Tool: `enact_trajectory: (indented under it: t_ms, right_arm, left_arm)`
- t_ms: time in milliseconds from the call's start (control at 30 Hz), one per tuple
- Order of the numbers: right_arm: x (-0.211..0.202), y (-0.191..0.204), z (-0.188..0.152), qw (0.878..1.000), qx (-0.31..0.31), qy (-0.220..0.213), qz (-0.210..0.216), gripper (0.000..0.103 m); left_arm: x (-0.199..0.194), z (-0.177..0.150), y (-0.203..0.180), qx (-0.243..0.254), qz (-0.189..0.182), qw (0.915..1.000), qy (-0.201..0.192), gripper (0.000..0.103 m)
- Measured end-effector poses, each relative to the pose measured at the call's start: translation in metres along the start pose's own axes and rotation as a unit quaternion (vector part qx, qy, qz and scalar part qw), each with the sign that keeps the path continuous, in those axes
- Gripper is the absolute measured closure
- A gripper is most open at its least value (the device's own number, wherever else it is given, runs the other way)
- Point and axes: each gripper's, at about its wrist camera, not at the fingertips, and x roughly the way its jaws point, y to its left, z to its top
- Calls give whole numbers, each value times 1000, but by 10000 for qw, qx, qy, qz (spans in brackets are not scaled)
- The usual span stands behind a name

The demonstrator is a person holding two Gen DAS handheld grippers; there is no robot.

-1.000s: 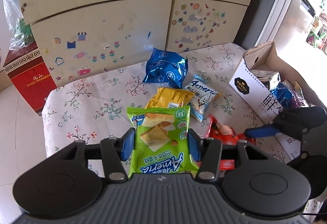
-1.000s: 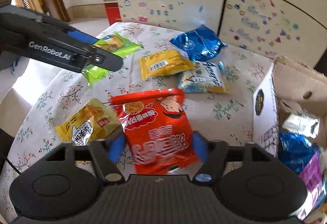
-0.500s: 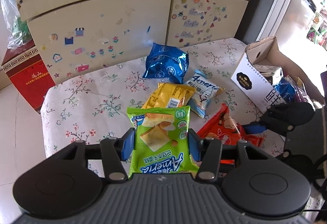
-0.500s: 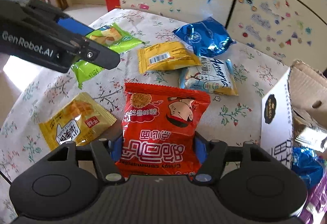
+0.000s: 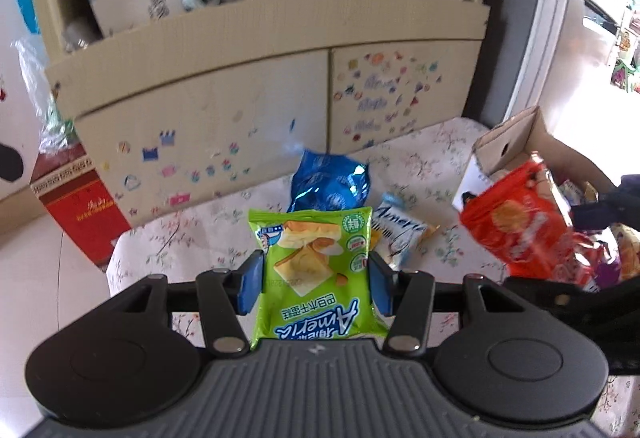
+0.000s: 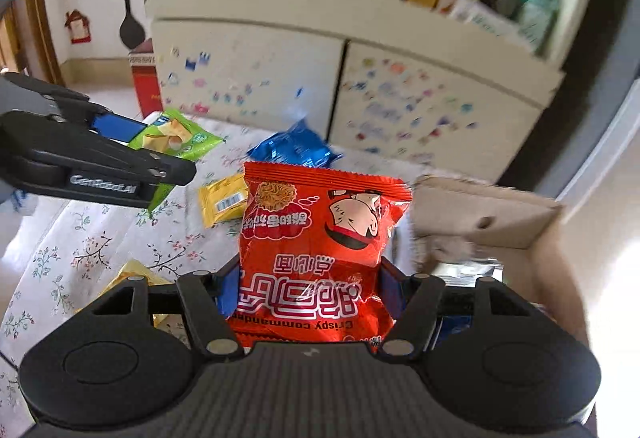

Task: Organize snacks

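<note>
My left gripper (image 5: pixel 314 284) is shut on a green snack packet (image 5: pixel 316 274) and holds it above the floral table (image 5: pixel 192 238). My right gripper (image 6: pixel 308 290) is shut on a red noodle snack packet (image 6: pixel 316 250), raised near the open cardboard box (image 6: pixel 532 230). The red packet (image 5: pixel 516 226) also shows in the left wrist view, by the box (image 5: pixel 508 146). The left gripper with its green packet (image 6: pixel 176 134) shows at left in the right wrist view. A blue packet (image 5: pixel 328 186), a white-blue packet (image 5: pixel 396 234) and a yellow packet (image 6: pixel 224 198) lie on the table.
A cream cabinet with stickers (image 5: pixel 280 98) stands behind the table, shelves of clutter above. A red carton (image 5: pixel 80 206) sits on the floor at left. Another yellow packet (image 6: pixel 132 278) lies near the table's front. The box holds several packets (image 6: pixel 464 270).
Both grippers have risen with their packets. The right gripper has carried the red packet up and right, to the cardboard box. The left still holds the green packet.
</note>
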Motion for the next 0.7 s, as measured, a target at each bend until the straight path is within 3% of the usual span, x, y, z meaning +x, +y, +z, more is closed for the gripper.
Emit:
enact_trajectory:
  t_ms: [167,700]
  right_arm:
    - [-21,-3,-9,9999,30,-141,-17,31]
    - [-25,-23,-12,9986,405,-175,-303,31]
  left_arm:
    - [-7,3,-16,211,-54,9997,-123,50]
    - [-11,10,-51,547,-61,9981,-260,50]
